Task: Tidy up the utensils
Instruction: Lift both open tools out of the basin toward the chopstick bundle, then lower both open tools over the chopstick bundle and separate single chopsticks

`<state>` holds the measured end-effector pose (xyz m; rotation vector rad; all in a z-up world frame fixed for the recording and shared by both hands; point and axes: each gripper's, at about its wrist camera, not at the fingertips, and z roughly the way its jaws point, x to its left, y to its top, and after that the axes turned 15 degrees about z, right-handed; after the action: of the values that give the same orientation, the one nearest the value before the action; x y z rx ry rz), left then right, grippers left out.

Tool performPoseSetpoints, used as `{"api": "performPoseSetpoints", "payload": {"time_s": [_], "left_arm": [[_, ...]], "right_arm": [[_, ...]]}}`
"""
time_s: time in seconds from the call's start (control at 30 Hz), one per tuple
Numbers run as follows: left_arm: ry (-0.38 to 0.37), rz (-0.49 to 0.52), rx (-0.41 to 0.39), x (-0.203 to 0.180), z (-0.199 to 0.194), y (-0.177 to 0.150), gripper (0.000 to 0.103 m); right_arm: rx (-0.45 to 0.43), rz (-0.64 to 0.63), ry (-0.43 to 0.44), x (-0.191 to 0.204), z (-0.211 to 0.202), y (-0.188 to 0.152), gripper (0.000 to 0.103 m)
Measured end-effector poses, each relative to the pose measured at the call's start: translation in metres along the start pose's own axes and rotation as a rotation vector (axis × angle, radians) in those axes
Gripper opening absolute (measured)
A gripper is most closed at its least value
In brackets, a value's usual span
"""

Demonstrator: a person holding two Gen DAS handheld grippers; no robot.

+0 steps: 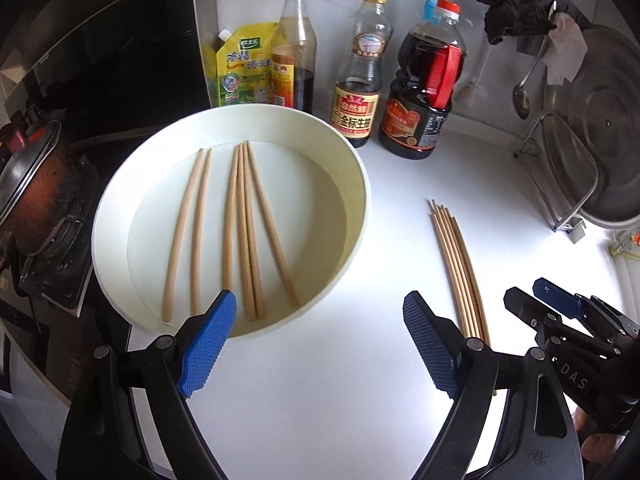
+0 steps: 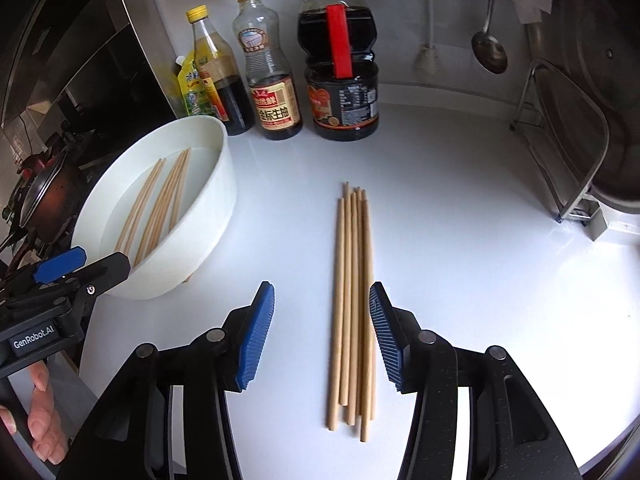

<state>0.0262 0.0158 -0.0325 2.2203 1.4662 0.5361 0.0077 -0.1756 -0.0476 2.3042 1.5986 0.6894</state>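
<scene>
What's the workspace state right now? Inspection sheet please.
Surface: white countertop, bare in the middle.
Job's things: loose chopsticks lie in the white basin; a bundle of chopsticks lies on the counter right of it.
Clutter: three sauce bottles and a yellow pouch stand along the back wall.
Grippers: left tool open, empty, at the basin's near rim; right tool open, bundle between its pads, untouched.
Cables: nothing seen.
Surroundings: stove and pot at left; lid rack and hanging ladle at right.

A home kitchen: sauce bottles (image 2: pixel 276 68) on a white counter (image 2: pixel 460 260) beside a stove (image 1: pixel 52 248).
</scene>
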Motion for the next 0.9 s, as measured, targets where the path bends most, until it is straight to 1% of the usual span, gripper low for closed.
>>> {"api": "performPoseSetpoints", "payload": {"time_s": [0.07, 0.1, 0.2, 0.27, 0.47, 0.9], "left_arm": [[-0.002, 0.014, -0.004, -0.010, 0.001, -0.001, 0.084], [-0.003, 0.020, -0.008, -0.015, 0.001, -0.001, 0.084], [-0.005, 0.030, -0.017, -0.027, 0.003, -0.003, 0.084], [-0.015, 0.034, -0.018, -0.034, 0.006, -0.004, 0.086], [-0.005, 0.036, -0.018, -0.050, 0.014, -0.007, 0.086], [0.006, 0.061, 0.009, -0.068, 0.039, -0.012, 0.086]], "right_arm": [[0.003, 0.012, -0.016, -0.011, 0.001, -0.003, 0.052], [0.003, 0.015, -0.022, -0.016, 0.001, -0.005, 0.053], [0.001, 0.019, -0.053, -0.030, 0.003, -0.010, 0.054], [0.007, 0.019, -0.069, -0.038, 0.008, -0.012, 0.054], [0.023, 0.025, -0.083, -0.056, 0.022, -0.016, 0.054], [0.052, -0.049, -0.069, -0.052, 0.061, -0.017, 0.054]]}}
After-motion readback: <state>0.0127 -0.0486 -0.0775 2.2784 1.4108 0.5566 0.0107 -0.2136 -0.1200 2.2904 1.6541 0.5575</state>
